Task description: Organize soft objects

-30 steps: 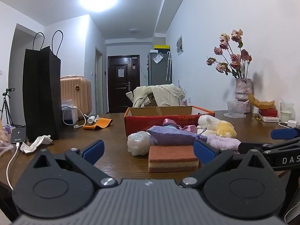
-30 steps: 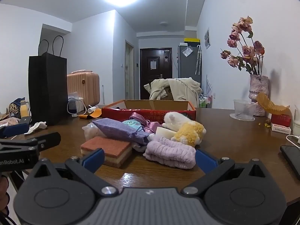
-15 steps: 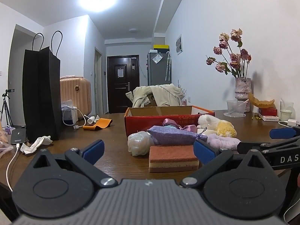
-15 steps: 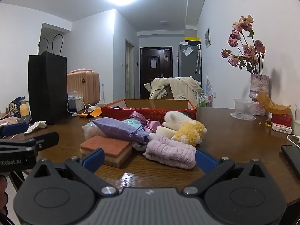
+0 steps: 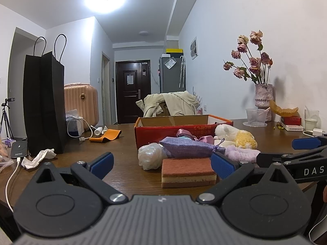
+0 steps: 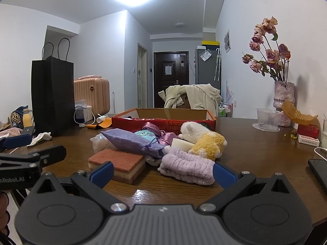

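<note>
The left gripper (image 5: 161,164) is spread wide and holds nothing; its blue fingertips (image 5: 101,162) stand well apart above the near edge of the wooden table (image 5: 126,173). It is level and faces the pile of soft things. The sponge (image 5: 188,171) lies flat at 12 o'clock from it, just beside the right fingertip, though whether they touch cannot be told.

The right gripper (image 6: 162,172) is also wide open and empty, held level at the table's near edge. The purple towel (image 6: 187,168) lies at 12 o'clock between its fingertips, close to the right one; the sponge (image 6: 120,163) sits just behind the left one.

Each gripper shows in the other's view: the right gripper (image 5: 294,149) at 3 o'clock, the left gripper (image 6: 32,153) at 9 o'clock, both beside the pile and touching none of it.

The pile lies in the middle of the table, in front of the red cardboard box (image 6: 163,120). A purple pouch (image 6: 132,140) rests tilted across the sponge, a white and yellow plush toy (image 6: 202,137) lies behind the towel, and a clear crumpled bag (image 5: 151,156) sits at 10 o'clock from the sponge.
</note>
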`<action>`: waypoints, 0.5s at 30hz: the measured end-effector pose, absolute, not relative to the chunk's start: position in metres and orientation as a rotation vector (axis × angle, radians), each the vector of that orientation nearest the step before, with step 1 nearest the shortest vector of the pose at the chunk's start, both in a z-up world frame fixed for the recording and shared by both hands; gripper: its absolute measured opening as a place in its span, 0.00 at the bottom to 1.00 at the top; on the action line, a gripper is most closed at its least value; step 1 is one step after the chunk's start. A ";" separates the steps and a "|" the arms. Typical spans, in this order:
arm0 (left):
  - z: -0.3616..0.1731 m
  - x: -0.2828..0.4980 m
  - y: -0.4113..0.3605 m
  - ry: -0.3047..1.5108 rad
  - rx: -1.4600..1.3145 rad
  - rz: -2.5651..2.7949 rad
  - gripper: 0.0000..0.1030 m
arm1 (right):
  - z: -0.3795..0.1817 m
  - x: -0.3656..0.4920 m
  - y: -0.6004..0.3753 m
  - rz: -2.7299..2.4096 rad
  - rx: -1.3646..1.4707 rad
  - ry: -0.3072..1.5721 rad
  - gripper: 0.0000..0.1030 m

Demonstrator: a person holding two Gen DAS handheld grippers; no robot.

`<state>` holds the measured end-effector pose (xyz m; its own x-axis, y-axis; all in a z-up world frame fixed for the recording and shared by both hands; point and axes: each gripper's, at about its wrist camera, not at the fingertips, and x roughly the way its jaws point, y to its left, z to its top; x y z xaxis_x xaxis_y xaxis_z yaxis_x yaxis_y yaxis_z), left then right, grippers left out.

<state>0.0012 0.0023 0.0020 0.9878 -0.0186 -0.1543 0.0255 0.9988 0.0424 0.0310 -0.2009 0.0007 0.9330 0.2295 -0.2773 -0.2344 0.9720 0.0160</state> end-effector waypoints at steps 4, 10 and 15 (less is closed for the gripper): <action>0.002 0.001 0.002 0.155 0.044 -0.022 1.00 | 0.001 0.031 -0.201 0.236 -0.017 0.280 1.00; 0.003 0.001 0.002 0.153 0.049 -0.025 1.00 | 0.001 0.032 -0.201 0.235 -0.014 0.283 1.00; 0.003 0.001 0.002 0.154 0.049 -0.028 1.00 | 0.001 0.032 -0.201 0.236 -0.014 0.287 1.00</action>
<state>0.0009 0.0018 0.0030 0.9878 -0.0245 -0.1540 0.0321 0.9984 0.0470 0.0321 -0.2011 0.0007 0.9318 0.2287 -0.2818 -0.2325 0.9724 0.0203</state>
